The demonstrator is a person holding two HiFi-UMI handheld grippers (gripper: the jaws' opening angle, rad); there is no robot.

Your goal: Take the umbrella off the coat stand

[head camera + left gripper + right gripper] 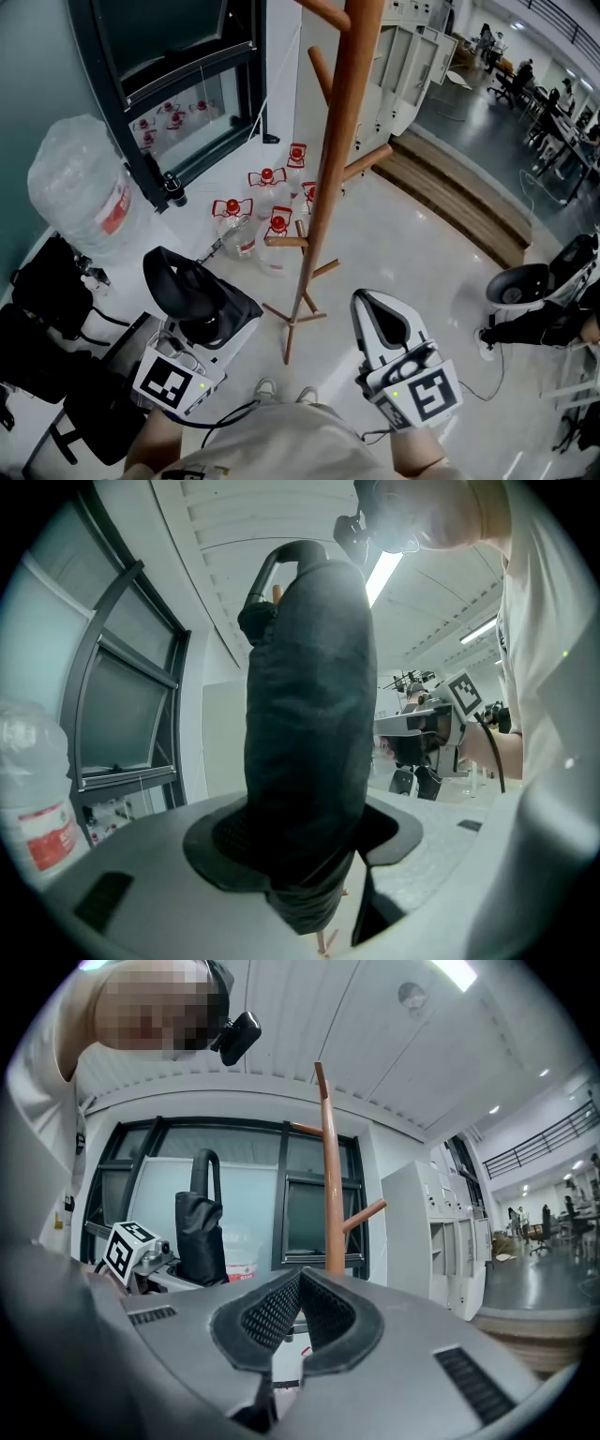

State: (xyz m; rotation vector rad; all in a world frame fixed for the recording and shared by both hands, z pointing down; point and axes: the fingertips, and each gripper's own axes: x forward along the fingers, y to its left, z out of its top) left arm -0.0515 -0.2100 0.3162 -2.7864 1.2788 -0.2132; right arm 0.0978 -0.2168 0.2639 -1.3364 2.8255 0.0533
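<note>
A black folded umbrella (192,286) with a curved handle stands upright between the jaws of my left gripper (214,321), which is shut on its body. It hangs free of the wooden coat stand (334,169), to the stand's left. In the left gripper view the umbrella (307,714) fills the middle and the left gripper (309,860) clamps its lower part. My right gripper (380,323) is right of the stand's base, shut and empty. In the right gripper view its jaws (298,1283) meet at the tips, with the coat stand (330,1194) ahead and the umbrella (199,1232) to the left.
Several small red-capped water bottles (267,202) stand on the floor behind the stand's feet. A large water jug (84,187) and black bags (37,309) are at the left by the window frame. A wooden step (459,197) runs at the right, near a white machine (534,281).
</note>
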